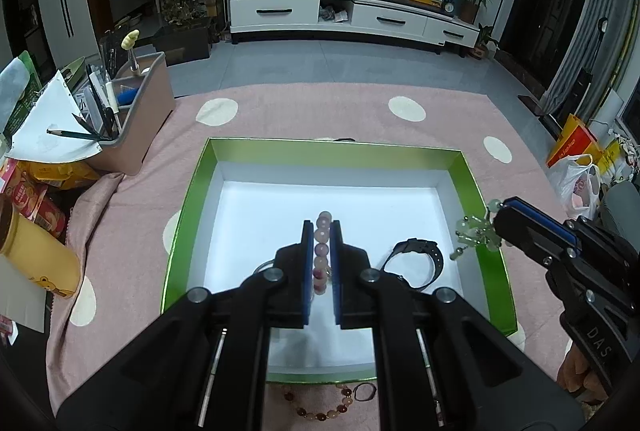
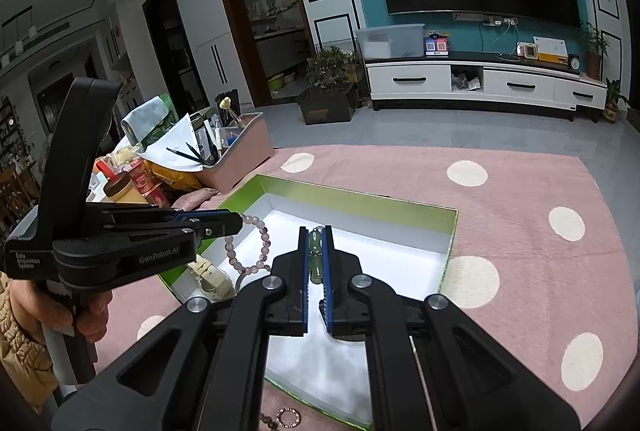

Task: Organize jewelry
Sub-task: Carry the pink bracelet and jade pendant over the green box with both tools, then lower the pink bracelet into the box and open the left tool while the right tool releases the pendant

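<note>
Left hand-held gripper (image 1: 322,251) clamped on pink bead bracelet (image 1: 322,251), long axis 12–6 o'clock. Right hand-held gripper (image 2: 316,255) clamped on green bead bracelet (image 2: 316,255). Readable: "GenRobot.AI", "DAS".

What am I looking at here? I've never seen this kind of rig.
No robot: a person holds two handheld grippers, each carrying a fisheye camera looking along its fingers. One picture comes from each. The left gripper is shut on a pink bead bracelet; the right gripper is shut on a pale green bead piece. Both hang over a green-rimmed box on a pink dotted cloth. A black watch lies inside the box; another bead bracelet lies on the cloth outside it.
</note>
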`<state>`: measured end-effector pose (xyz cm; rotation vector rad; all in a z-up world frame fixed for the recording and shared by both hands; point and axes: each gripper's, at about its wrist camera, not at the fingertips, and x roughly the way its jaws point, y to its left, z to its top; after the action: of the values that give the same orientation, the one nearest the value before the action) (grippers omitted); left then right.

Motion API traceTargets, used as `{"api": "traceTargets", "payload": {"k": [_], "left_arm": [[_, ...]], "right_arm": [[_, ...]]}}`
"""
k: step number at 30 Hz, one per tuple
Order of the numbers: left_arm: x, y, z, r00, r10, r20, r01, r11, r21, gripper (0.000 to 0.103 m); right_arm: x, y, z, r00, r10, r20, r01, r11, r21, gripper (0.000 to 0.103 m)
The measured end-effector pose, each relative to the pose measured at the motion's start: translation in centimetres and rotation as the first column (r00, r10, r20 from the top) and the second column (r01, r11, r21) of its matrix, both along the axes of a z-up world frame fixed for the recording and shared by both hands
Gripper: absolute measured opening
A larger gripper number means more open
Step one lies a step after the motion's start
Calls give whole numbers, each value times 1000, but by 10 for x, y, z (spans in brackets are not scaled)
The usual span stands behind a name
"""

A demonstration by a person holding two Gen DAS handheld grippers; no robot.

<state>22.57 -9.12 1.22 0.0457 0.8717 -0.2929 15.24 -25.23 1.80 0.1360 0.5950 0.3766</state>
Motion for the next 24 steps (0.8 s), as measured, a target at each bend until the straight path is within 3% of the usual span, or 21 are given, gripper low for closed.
{"api": "traceTargets", "payload": {"k": [22,24], "left_arm": [[23,3,-41,995,31,-95,-29,999,22,8],[24,5,-44,994,36,-103,-33,999,23,8]], "right_arm": [[46,24,-39,990,20,-141,-17,1000,24,6],[49,23,-41,988,9,-153,-4,999,35,9]]}}
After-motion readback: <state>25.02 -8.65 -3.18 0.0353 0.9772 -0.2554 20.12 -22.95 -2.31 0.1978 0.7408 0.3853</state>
